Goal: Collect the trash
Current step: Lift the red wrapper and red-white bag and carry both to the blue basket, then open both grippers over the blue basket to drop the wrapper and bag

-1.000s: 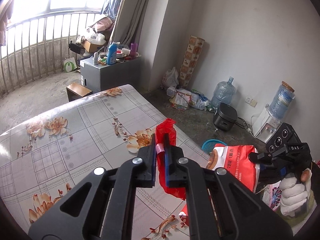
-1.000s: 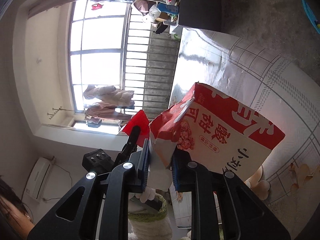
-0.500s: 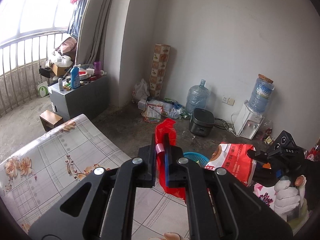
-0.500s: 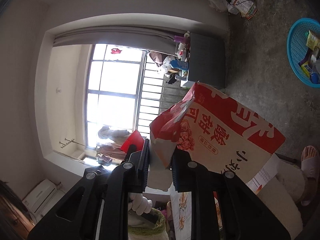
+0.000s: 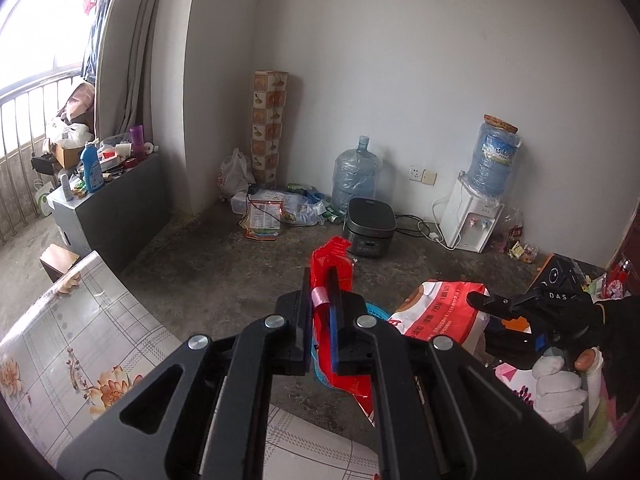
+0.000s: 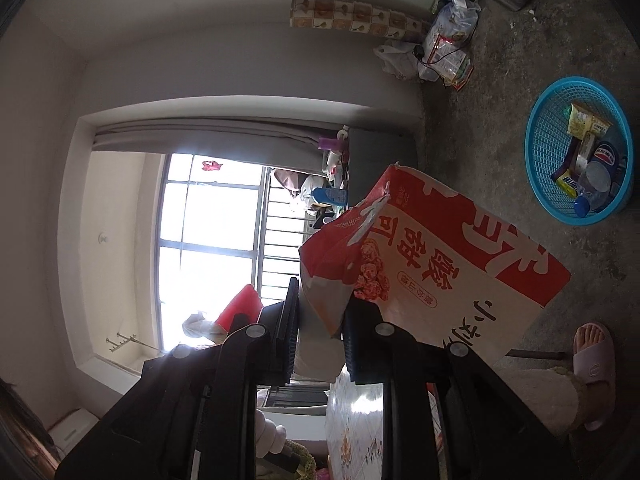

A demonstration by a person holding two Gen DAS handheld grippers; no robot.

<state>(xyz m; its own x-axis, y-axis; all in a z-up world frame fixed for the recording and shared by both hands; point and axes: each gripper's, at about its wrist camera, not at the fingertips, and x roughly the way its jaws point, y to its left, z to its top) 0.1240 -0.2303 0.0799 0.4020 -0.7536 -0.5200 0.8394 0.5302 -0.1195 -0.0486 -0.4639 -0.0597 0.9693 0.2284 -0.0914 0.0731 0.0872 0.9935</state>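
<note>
My left gripper (image 5: 319, 300) is shut on a crumpled red wrapper (image 5: 334, 264) and holds it in the air past the table's edge. My right gripper (image 6: 318, 320) is shut on the corner of a large red-and-white snack bag (image 6: 440, 272), which hangs to the right. That bag (image 5: 442, 308) and the right gripper (image 5: 496, 312) also show in the left wrist view, at the right. A blue mesh basket (image 6: 540, 152) on the floor holds several wrappers and a bottle. In the left wrist view only a sliver of the basket (image 5: 376, 312) shows behind the red wrapper.
The floral table (image 5: 80, 340) lies at lower left. On the concrete floor by the wall are a black rice cooker (image 5: 370, 226), a water jug (image 5: 356, 174), a water dispenser (image 5: 476, 216) and loose bags (image 5: 276, 212). A person's slippered foot (image 6: 592, 360) stands near the basket.
Both grippers have swung away from the table toward the floor and wall, still holding their trash. The blue basket has come into the right wrist view.
</note>
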